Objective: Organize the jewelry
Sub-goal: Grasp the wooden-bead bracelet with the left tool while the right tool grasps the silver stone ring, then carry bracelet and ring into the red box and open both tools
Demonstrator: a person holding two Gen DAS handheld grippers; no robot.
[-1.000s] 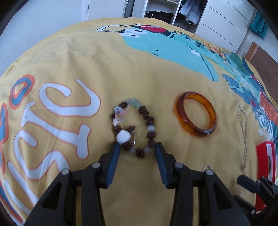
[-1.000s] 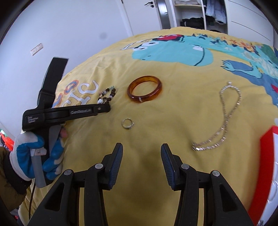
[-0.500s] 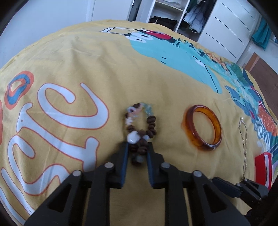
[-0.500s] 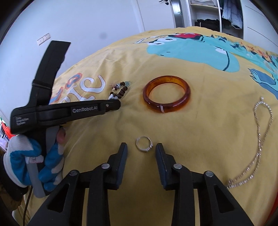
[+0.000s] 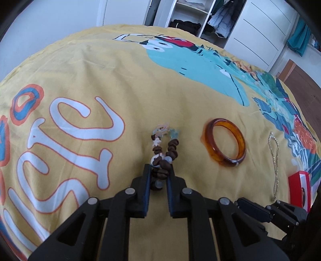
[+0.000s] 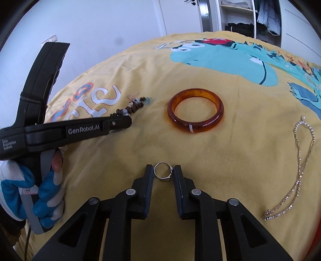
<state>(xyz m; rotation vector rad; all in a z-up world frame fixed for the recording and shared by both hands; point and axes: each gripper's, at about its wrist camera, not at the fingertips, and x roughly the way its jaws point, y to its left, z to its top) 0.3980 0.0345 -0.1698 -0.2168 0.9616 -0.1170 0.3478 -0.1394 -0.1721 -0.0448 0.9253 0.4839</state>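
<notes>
Both sets of jaws have narrowed from wide open within a second and are closing. The left gripper (image 5: pixel 158 176) pinches the brown wooden-bead bracelet (image 5: pixel 163 154), now squeezed from a loop into a bunch; the right gripper (image 6: pixel 163 173) brackets the thin silver ring (image 6: pixel 162 172), pads touching or nearly so. Both pickups look imminent. Just right of the beads on the yellow printed bedspread (image 5: pixel 124 84) lies a glossy amber bangle (image 5: pixel 225 144) (untouched), a fine silver chain (image 6: pixel 301 170) beyond it.

A: Describe the surroundings.
B: White walls (image 6: pixel 100 30); open wardrobe (image 5: pixel 192 18) with hanging clothes; white drawer fronts (image 5: pixel 258 30).
A: Floor?
B: Brown wood floor (image 5: pixel 297 76) at right. Even daylight.
</notes>
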